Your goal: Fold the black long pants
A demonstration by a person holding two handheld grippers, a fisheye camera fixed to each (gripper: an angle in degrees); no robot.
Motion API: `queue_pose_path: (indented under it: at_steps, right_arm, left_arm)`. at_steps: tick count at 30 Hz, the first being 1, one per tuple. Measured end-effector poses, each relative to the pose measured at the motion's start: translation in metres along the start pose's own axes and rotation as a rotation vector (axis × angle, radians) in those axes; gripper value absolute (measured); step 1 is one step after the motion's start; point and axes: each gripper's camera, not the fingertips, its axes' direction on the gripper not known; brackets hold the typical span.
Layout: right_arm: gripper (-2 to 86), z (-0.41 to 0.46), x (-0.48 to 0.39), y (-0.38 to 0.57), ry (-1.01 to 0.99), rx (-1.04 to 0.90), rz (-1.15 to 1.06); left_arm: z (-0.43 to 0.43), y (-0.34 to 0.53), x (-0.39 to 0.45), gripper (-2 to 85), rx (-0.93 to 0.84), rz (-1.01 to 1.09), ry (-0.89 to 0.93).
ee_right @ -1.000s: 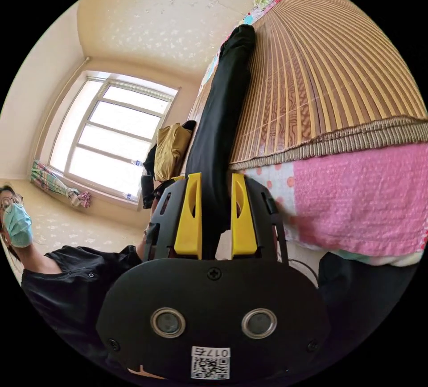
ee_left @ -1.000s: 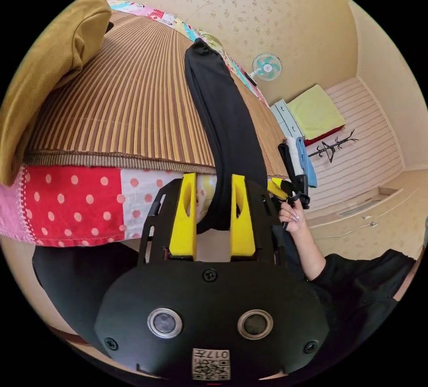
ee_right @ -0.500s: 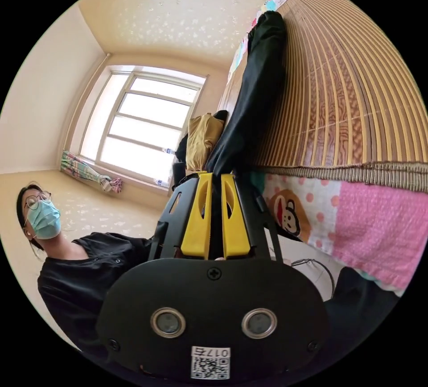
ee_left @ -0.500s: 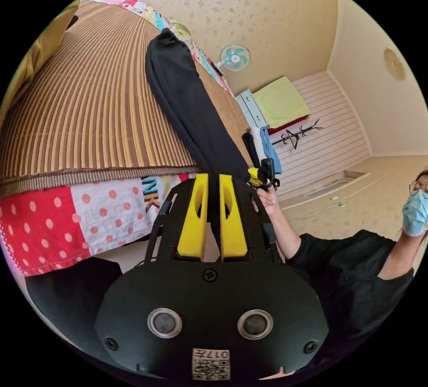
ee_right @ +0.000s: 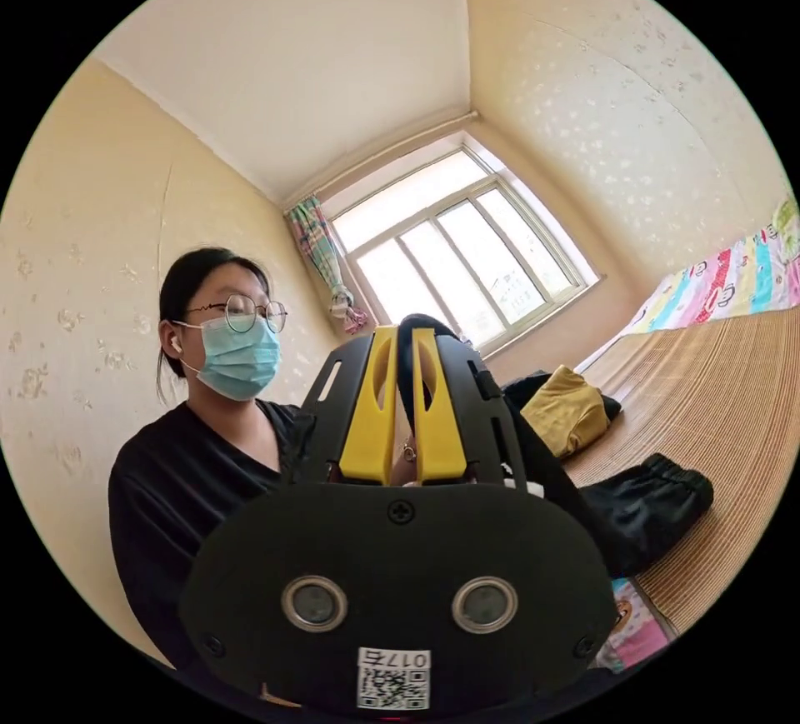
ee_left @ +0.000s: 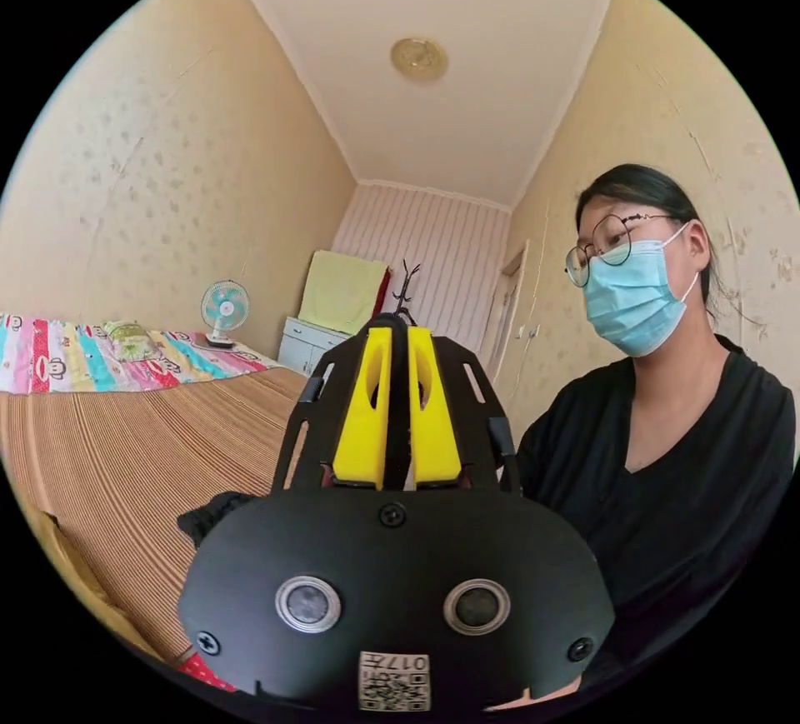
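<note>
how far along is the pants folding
Early stage. In hand: the left gripper and right gripper each pinch black fabric of the black long pants, lifted up. A cuffed leg end rests bunched on the striped bamboo mat. No flat fold is visible yet; laying out and folding remain.

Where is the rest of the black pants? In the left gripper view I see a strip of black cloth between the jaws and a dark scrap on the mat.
Observer: In the right gripper view the black long pants run down from the right gripper to the bamboo mat, with a ribbed cuff end lying on it.
Operator: Is the right gripper clamped on them?
Observer: Yes, its yellow jaws are closed on a fold of the black cloth.
Operator: Is anything else lying near them?
Observer: A mustard-yellow garment lies on the mat beyond the pants, toward the window.
</note>
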Motion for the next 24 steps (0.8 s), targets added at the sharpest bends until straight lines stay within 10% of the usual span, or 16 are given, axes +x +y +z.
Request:
queue_pose_path:
  at_steps: [7,17,24]
  right_arm:
    - [2.1,0.031,-0.037,-0.069,0.05,0.031,-0.063]
    - [2.2,0.053,0.146,-0.141,0.398,0.027,0.129]
    - [2.2,0.071,0.229,-0.079,0.677,-0.125,0.207]
  left_arm:
    - [0.015,-0.072,-0.017,3.8,0.056,-0.005,-0.023]
    - [0.067,-0.093,-0.255,4.0,-0.11,-0.432,-0.4]
    - [0.08,0.043,-0.314,4.0,-0.347,-0.518,-0.486]
